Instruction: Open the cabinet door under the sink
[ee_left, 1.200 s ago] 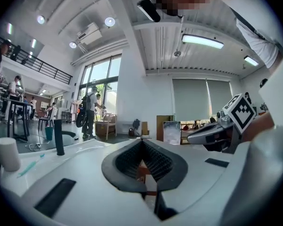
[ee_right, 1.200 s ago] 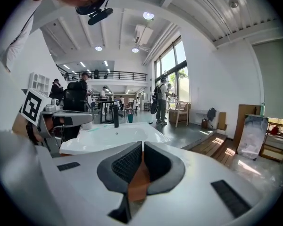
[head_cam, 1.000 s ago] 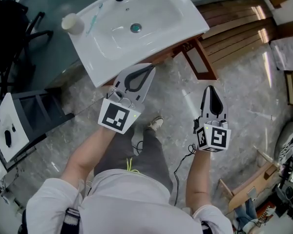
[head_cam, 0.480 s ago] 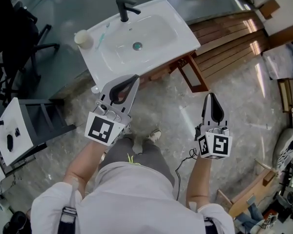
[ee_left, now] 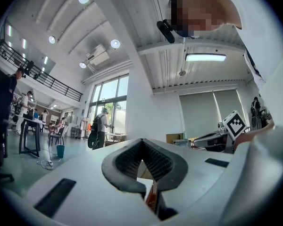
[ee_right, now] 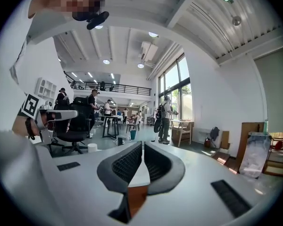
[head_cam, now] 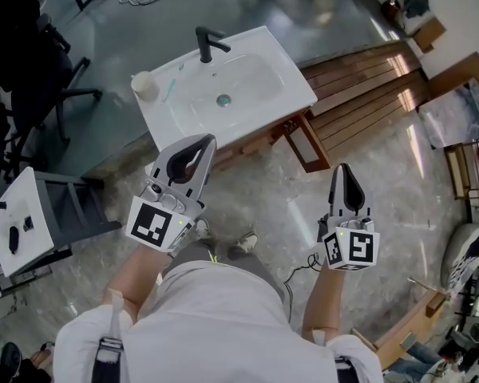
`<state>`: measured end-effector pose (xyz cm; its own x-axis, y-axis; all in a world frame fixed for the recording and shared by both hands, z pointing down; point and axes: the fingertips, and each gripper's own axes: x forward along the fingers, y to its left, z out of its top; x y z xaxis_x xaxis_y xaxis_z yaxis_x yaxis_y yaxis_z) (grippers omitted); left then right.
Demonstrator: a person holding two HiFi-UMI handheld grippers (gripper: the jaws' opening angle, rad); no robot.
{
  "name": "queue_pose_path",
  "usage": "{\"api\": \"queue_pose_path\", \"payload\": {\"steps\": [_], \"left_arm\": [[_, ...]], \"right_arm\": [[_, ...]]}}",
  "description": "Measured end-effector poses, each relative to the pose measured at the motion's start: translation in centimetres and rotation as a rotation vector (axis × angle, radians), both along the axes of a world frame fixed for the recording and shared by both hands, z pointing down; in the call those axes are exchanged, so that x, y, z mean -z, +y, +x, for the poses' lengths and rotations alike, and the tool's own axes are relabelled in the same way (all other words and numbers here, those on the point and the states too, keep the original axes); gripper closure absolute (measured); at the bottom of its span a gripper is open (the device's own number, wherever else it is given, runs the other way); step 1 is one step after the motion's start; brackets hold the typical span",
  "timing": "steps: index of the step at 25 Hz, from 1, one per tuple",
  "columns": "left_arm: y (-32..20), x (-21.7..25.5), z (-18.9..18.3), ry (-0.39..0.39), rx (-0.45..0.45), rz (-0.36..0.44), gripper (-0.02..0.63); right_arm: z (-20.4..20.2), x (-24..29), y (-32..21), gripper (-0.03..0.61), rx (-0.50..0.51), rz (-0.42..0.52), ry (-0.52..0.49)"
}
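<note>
Left gripper (head_cam: 206, 142) and right gripper (head_cam: 344, 170) both hang mid-air, fingers closed on nothing, well apart from the cabinet (head_cam: 255, 140) under the sink (head_cam: 291, 94), whose wooden door (head_cam: 310, 144) looks already swung out at the right, so I'd guess it's basically done.

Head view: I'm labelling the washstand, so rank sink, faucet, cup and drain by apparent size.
1. sink
2. faucet and cup: about alike, so not ranked
3. drain

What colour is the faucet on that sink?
Black. The faucet at the back of the white sink shows best in the head view.
</note>
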<state>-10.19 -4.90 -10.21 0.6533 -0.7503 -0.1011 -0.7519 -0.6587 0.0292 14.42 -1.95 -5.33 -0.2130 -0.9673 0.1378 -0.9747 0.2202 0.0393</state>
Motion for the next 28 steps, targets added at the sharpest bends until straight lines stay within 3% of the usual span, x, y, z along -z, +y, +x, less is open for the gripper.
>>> {"api": "queue_pose_path", "payload": {"steps": [14, 28], "left_arm": [[1.0, 3.5, -2.3, 0.007, 0.073, 0.043, 0.606], [2.0, 2.8, 1.0, 0.01, -0.032, 0.007, 0.606]], "right_arm": [[1.7, 5.8, 2.2, 0.538, -0.028, 0.066, 0.018], [-0.7, 4.7, 3.1, 0.538, 0.042, 0.027, 0.056]]}}
